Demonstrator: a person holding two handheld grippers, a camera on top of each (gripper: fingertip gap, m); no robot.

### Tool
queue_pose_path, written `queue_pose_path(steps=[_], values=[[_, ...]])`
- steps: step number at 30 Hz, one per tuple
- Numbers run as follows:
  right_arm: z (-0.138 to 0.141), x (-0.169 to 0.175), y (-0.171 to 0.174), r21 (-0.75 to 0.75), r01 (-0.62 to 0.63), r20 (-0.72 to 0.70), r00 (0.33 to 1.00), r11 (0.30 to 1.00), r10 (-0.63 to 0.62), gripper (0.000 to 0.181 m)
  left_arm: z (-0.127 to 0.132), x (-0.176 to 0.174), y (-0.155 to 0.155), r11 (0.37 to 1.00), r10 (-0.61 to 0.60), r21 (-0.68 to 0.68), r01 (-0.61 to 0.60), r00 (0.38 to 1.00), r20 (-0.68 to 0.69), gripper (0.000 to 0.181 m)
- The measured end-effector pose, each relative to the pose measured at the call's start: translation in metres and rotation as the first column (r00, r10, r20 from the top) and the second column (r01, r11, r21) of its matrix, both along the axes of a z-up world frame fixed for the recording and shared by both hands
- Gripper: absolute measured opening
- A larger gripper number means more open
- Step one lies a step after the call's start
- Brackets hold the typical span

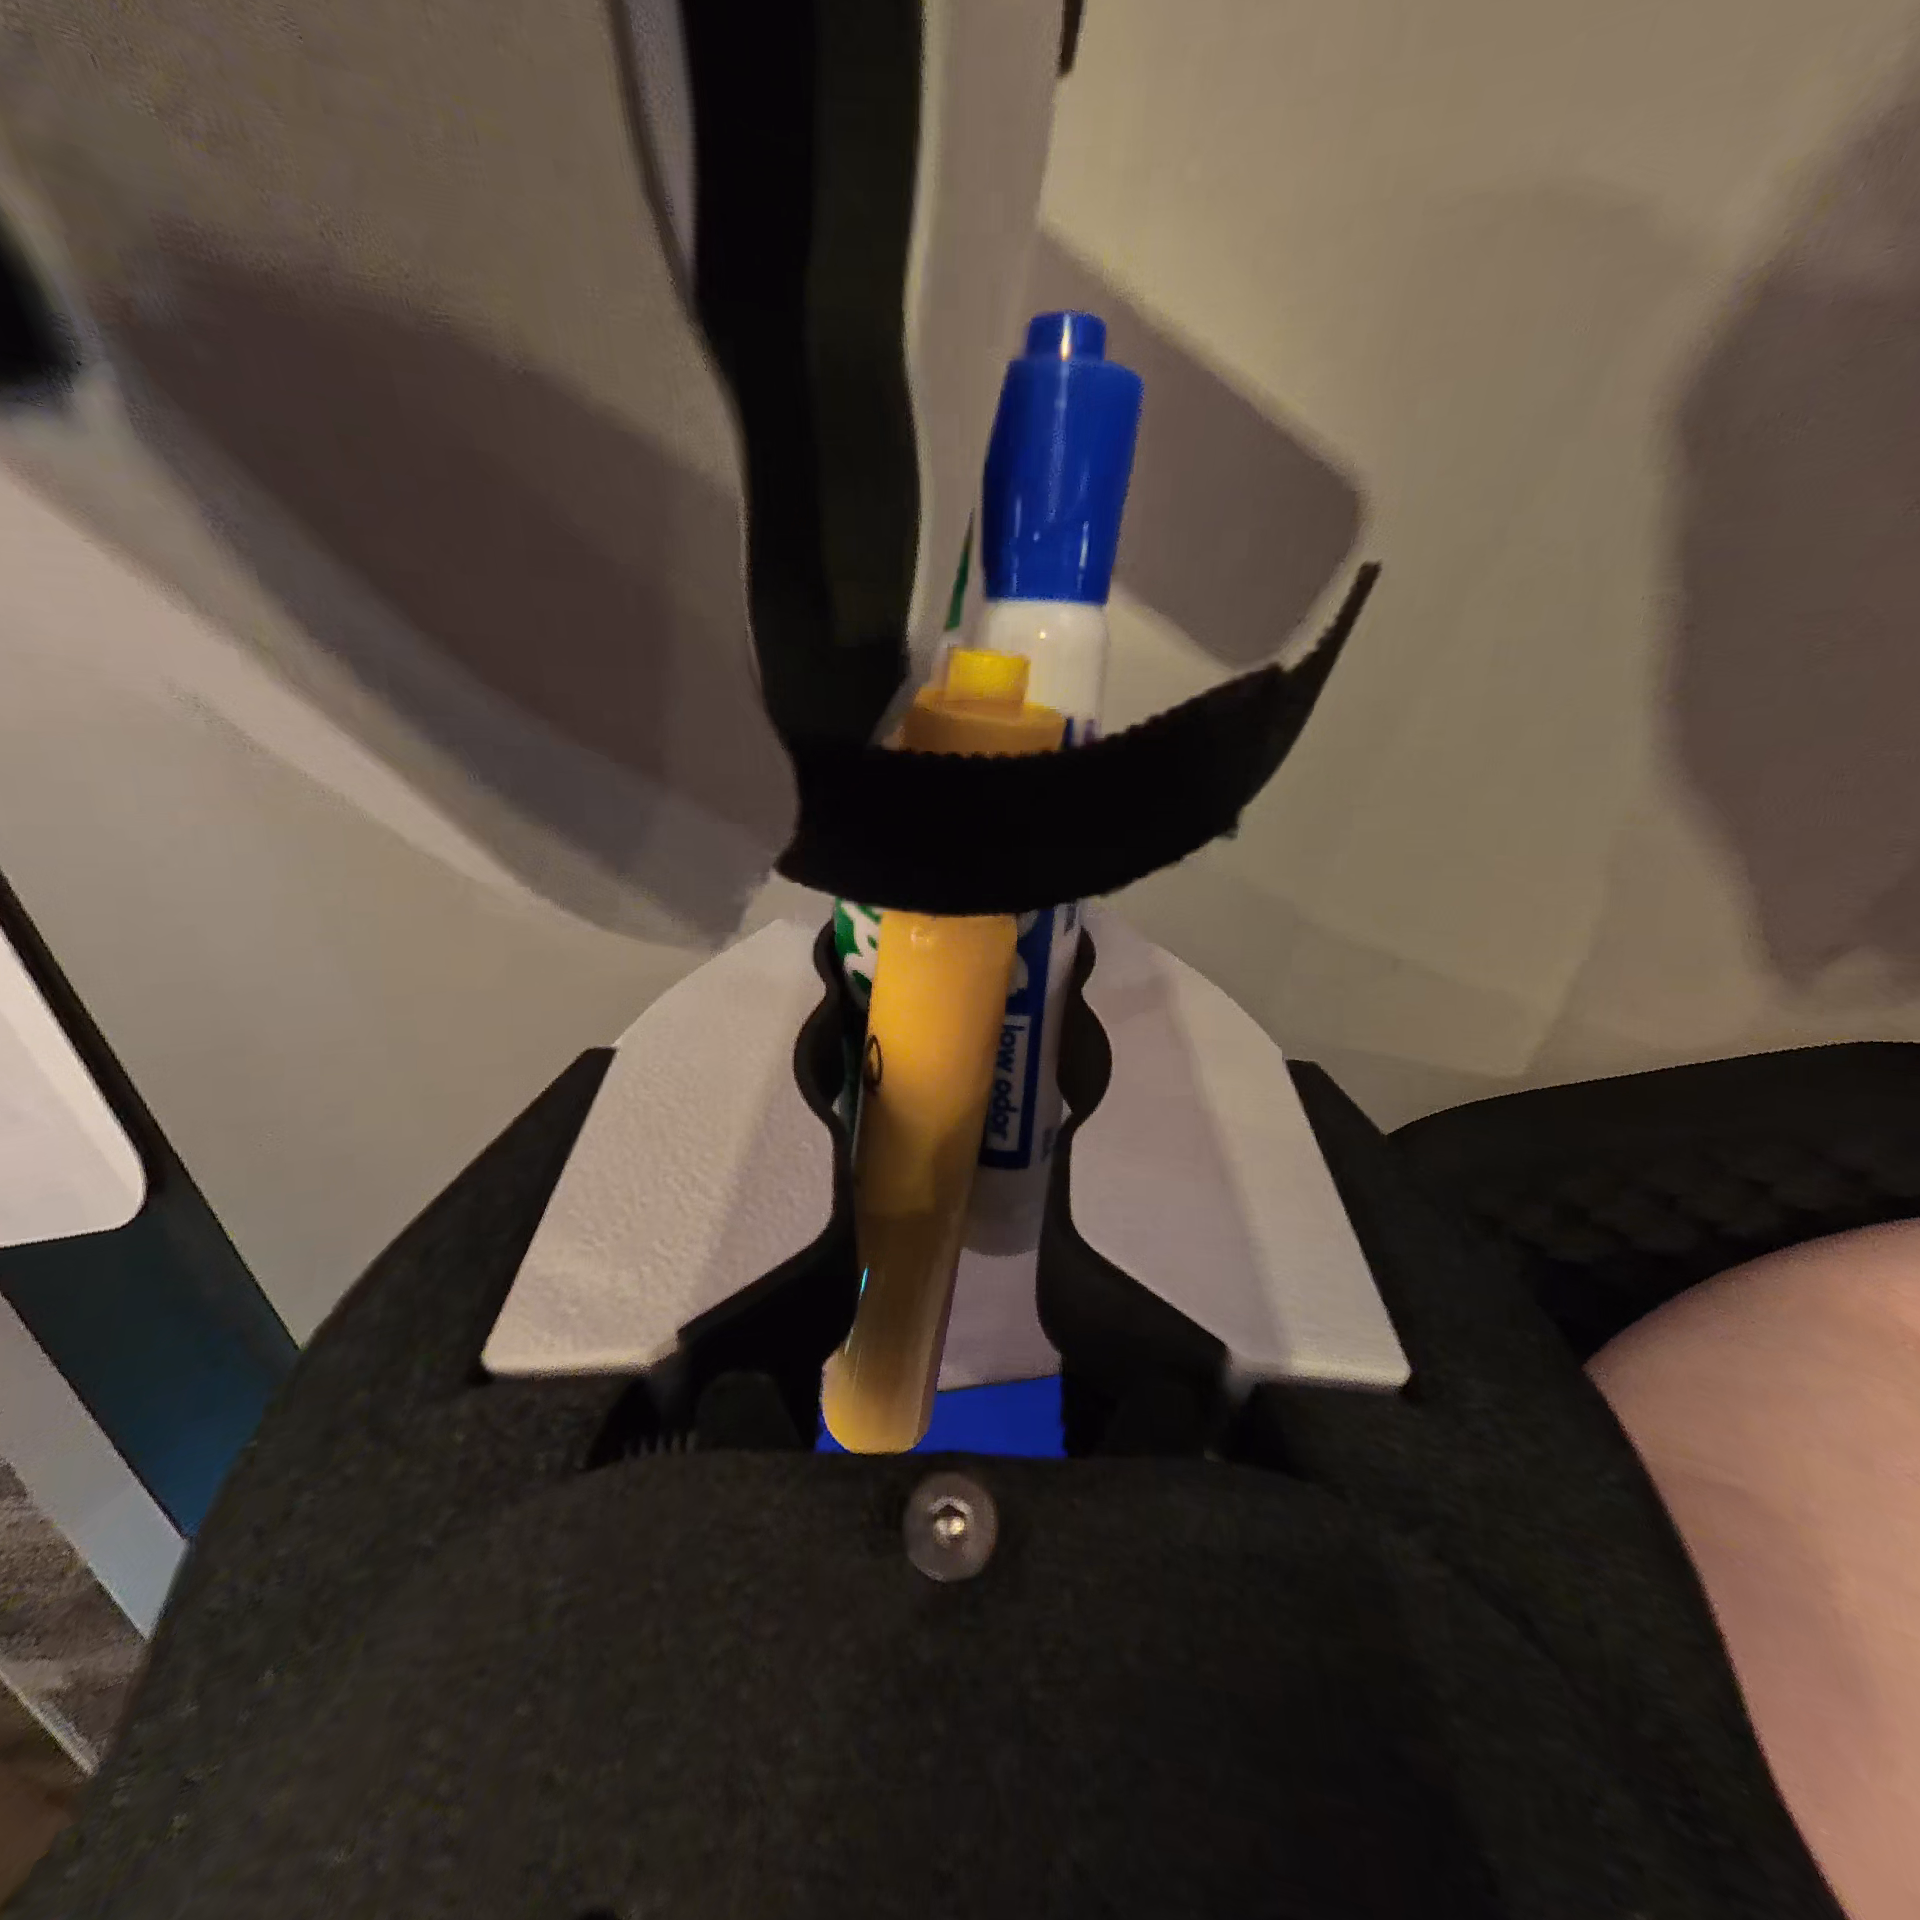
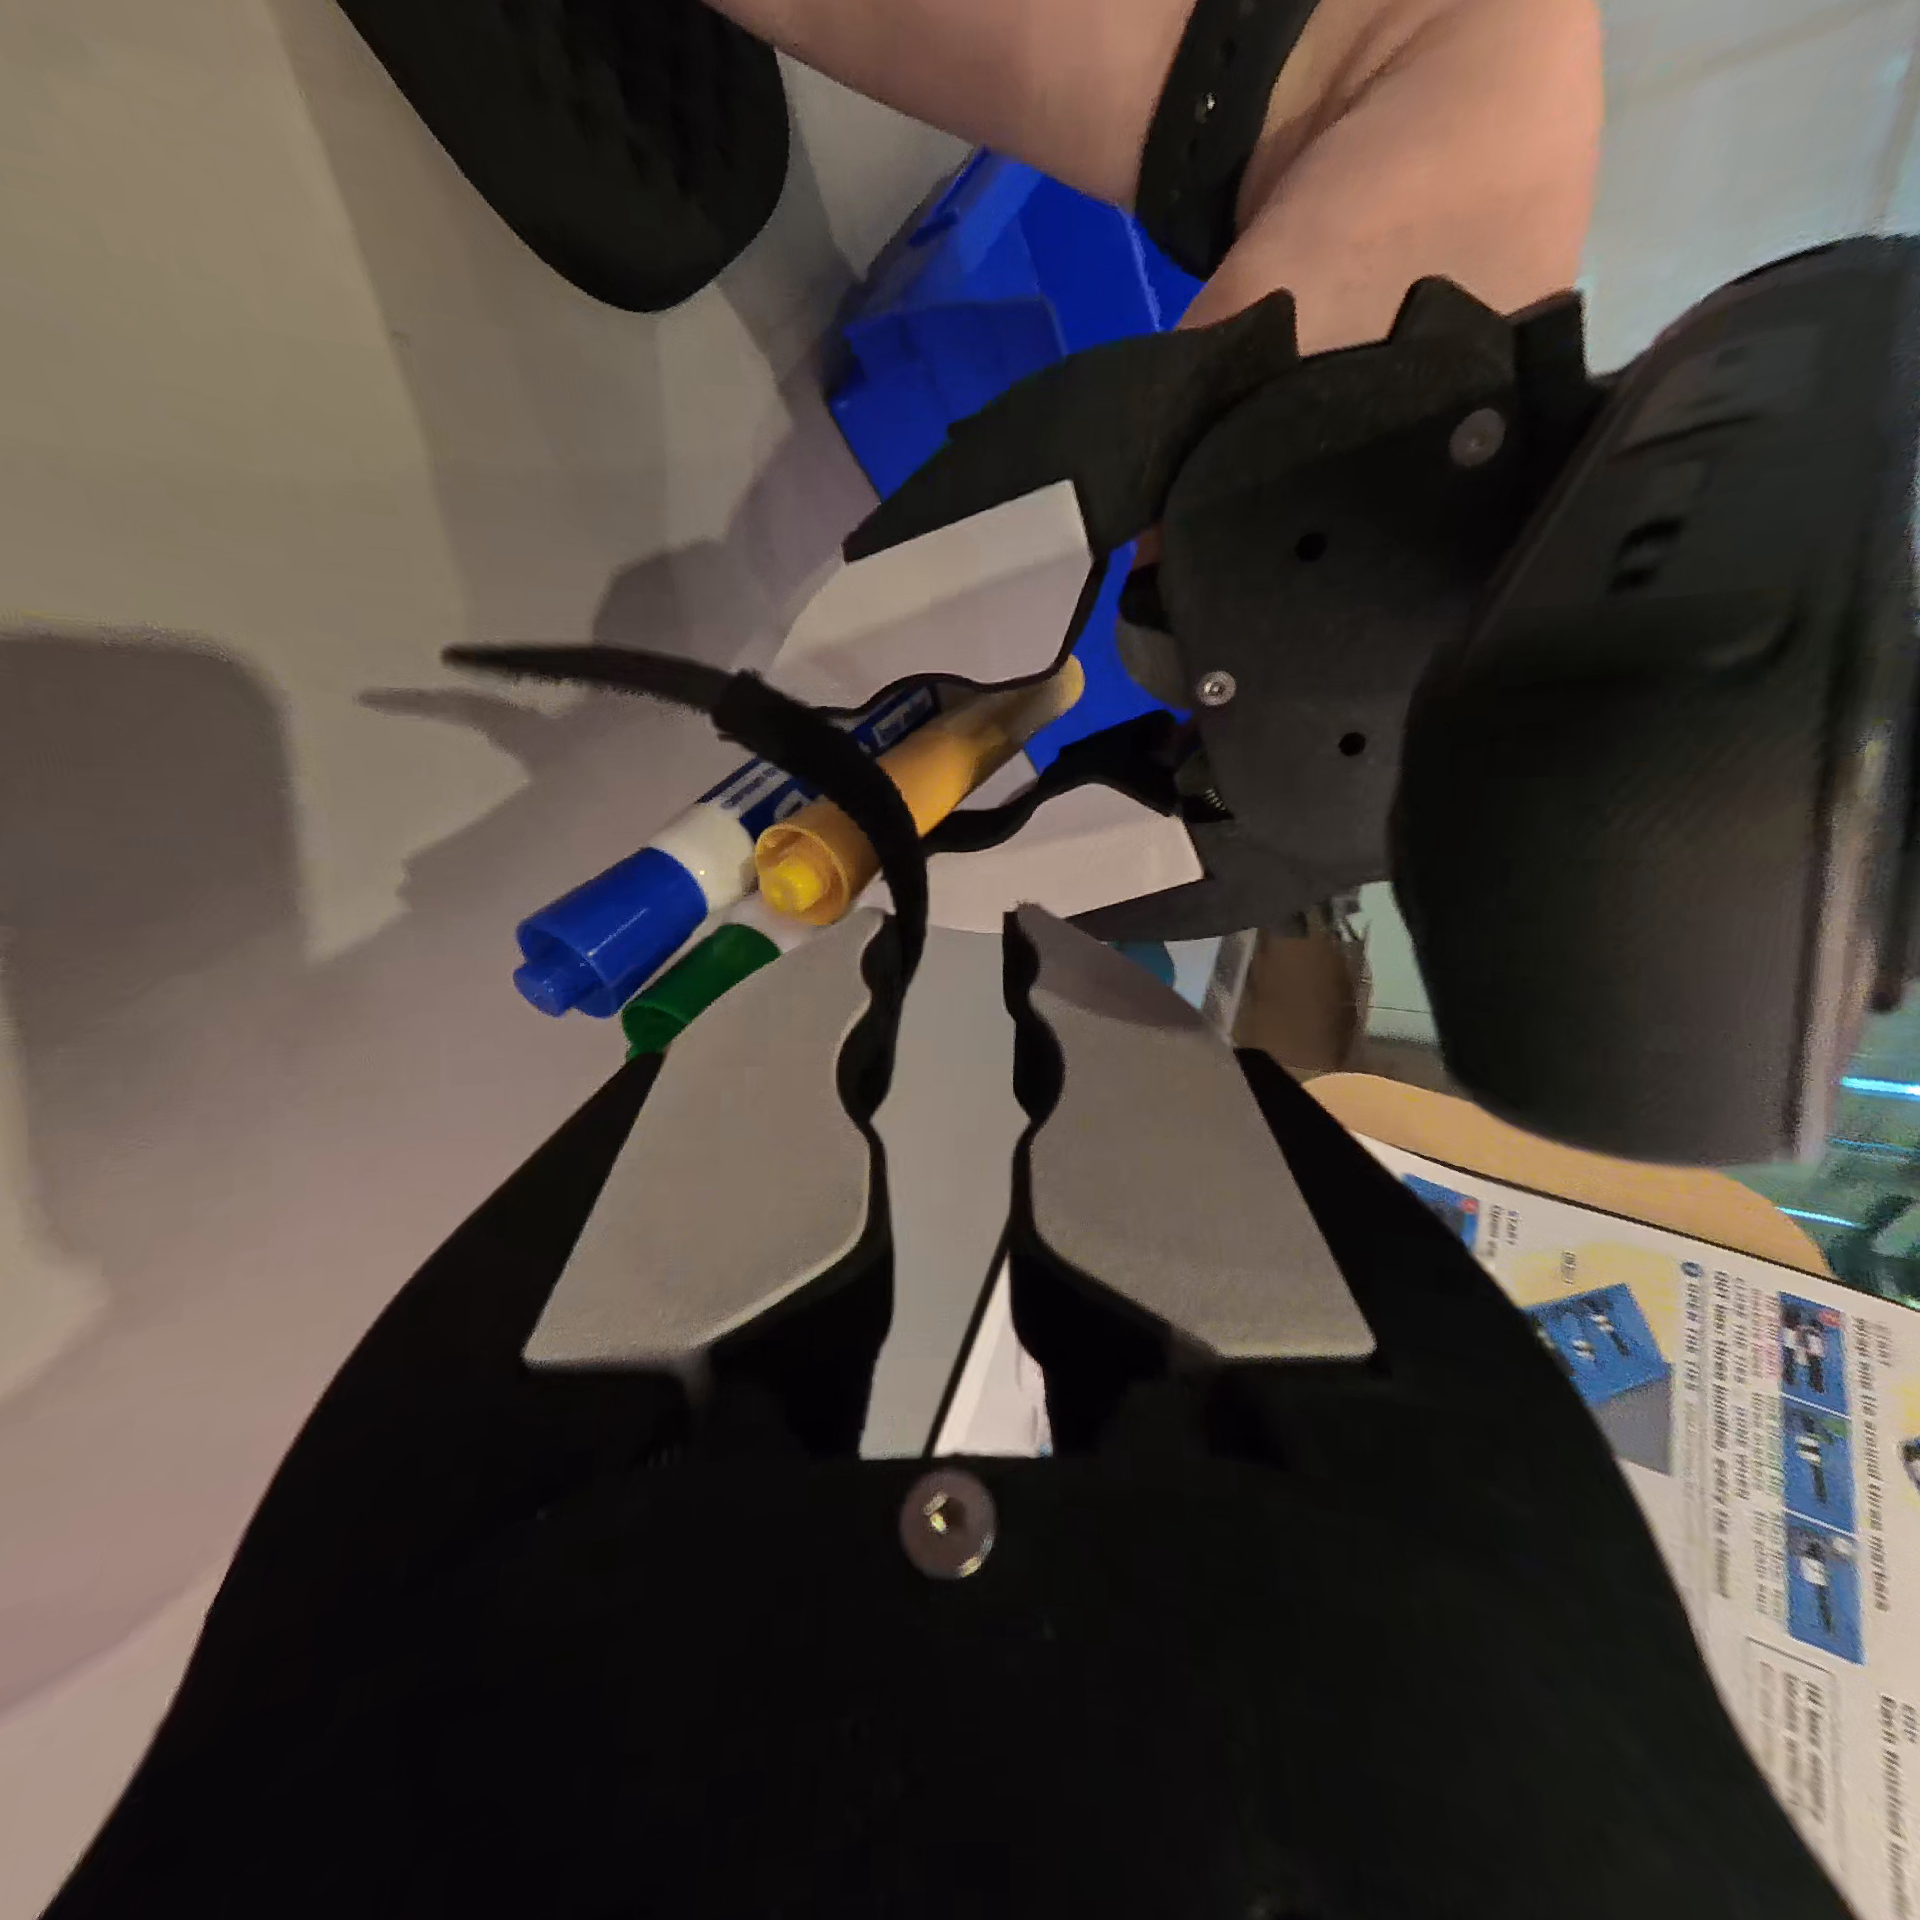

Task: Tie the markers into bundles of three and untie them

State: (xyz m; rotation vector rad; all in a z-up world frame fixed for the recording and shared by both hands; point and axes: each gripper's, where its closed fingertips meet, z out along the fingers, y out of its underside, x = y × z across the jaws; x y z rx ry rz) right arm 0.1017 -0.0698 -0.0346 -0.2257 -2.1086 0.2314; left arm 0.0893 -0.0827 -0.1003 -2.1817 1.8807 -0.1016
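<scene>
My left gripper [image 1: 951,956] is shut on three markers held side by side: a yellow one [image 1: 925,1143], a blue-capped one [image 1: 1060,488] and a green one [image 2: 707,977] mostly hidden behind them. A black hook-and-loop strap [image 1: 987,821] loops around the bundle just past the fingertips, one loose end sticking out to the right. The other end runs up into my right gripper [image 2: 940,920]. Its jaws stand slightly apart, with the strap [image 2: 883,810] lying against the left fingertip. The left gripper [image 2: 997,748] shows there too, holding the bundle above the white table [image 2: 260,416].
A blue bin [image 2: 987,312] stands behind the left gripper. A printed instruction sheet [image 2: 1714,1455] lies at the right. A person's forearm [image 2: 1403,156] with a black wrist band reaches in from the top. A dark padded object [image 2: 623,135] sits top left. One gripper's finger ends stand about 7 cm off the other's. The dark padded object [image 2: 623,135] is closer to my left gripper, around 15 cm from its tips; the right tips are 25 cm off.
</scene>
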Motion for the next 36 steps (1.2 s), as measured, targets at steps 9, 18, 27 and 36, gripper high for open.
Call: queue_pose_path(steps=[9, 18, 27, 36], values=[[0.005, 0.004, 0.001, -0.006, -0.020, 0.199, 0.980, 1.000, 0.021, 0.022, 0.009, 0.003, -0.001, 1.000, -0.012, 0.030, 0.011, 0.999, 0.032, 0.038], [0.015, 0.006, -0.004, -0.051, -0.031, 0.213, 0.976, 0.998, 0.041, 0.022, 0.013, 0.004, -0.002, 0.999, -0.013, 0.041, 0.011, 0.999, 0.045, 0.038], [0.013, 0.006, -0.006, -0.160, -0.030, 0.304, 0.949, 0.987, 0.079, 0.026, 0.013, 0.003, -0.002, 0.999, -0.008, 0.038, 0.006, 0.999, 0.043, 0.038], [0.023, 0.010, -0.004, -0.360, 0.030, 0.136, 0.991, 0.933, 0.021, 0.020, 0.009, -0.004, 0.000, 0.999, 0.017, 0.041, -0.017, 1.000, 0.002, 0.038]])
